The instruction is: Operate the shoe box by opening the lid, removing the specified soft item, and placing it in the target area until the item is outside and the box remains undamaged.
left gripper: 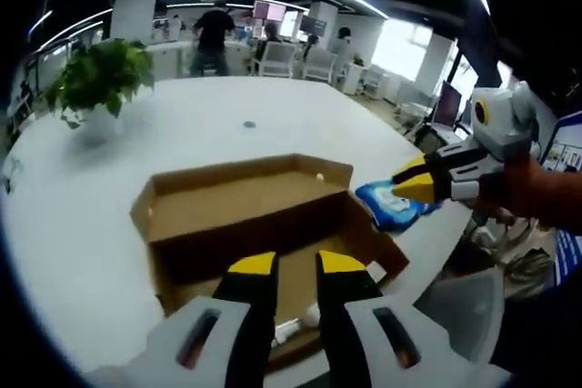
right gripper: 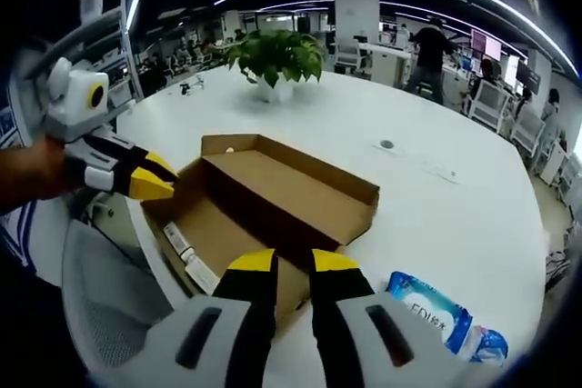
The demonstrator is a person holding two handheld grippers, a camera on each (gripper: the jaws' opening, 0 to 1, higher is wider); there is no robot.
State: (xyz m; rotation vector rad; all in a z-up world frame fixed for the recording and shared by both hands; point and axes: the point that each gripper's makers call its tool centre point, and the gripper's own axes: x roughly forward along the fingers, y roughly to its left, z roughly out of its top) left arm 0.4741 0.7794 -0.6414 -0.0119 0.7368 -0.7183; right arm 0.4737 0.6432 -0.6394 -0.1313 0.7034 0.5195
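Observation:
A brown cardboard shoe box [left gripper: 241,197] lies open on the white table [left gripper: 273,102], its lid folded flat toward me and nothing soft inside. In the right gripper view the box [right gripper: 282,184] is ahead and to the left. A blue soft pack [left gripper: 391,204] rests on the table just outside the box's right side; the blue pack [right gripper: 446,320] appears low on the right there. My left gripper [left gripper: 296,265] hovers over the near flap, jaws nearly together, holding nothing. My right gripper [right gripper: 292,263] is likewise narrow and empty, and my right gripper [left gripper: 420,184] hangs above the pack.
A potted plant [left gripper: 100,79] stands at the table's far left, the same plant [right gripper: 277,56] far ahead in the right gripper view. A small round disc [left gripper: 249,124] sits mid-table. A grey chair [right gripper: 100,297] is by the near edge. People stand among desks behind.

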